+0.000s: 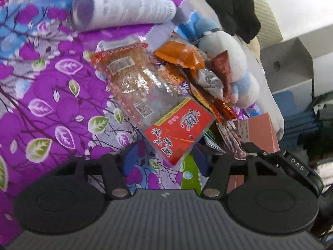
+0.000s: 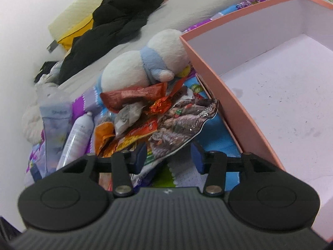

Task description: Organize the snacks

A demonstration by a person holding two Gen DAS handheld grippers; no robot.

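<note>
Step in hand: both grippers are lowered over a heap of snack packets on the purple floral bedspread (image 1: 52,95); judged as the reach before the first pick-up.
Left gripper (image 1: 164,162): jaws apart, straddling the corner of a clear crinkly packet with a red printed label (image 1: 179,129); the pads do not press on it.
Right gripper (image 2: 167,158): jaws parted around the lower edge of a glossy dark foil packet printed with meat (image 2: 183,123); no grip seen.
Destination: an open pink cardboard box with a pale, smooth, empty floor (image 2: 224,95) stands just beside the heap, on the right gripper's side.
Next move: probably pinching each thin film edge, then lifting clear of neighbouring orange wrappers (image 1: 181,56).
Textures: packets slick and crumpled; a fluffy white-and-blue plush toy (image 2: 141,66) rests on the heap; a smooth white cylindrical bottle (image 1: 122,8) lies nearby.
</note>
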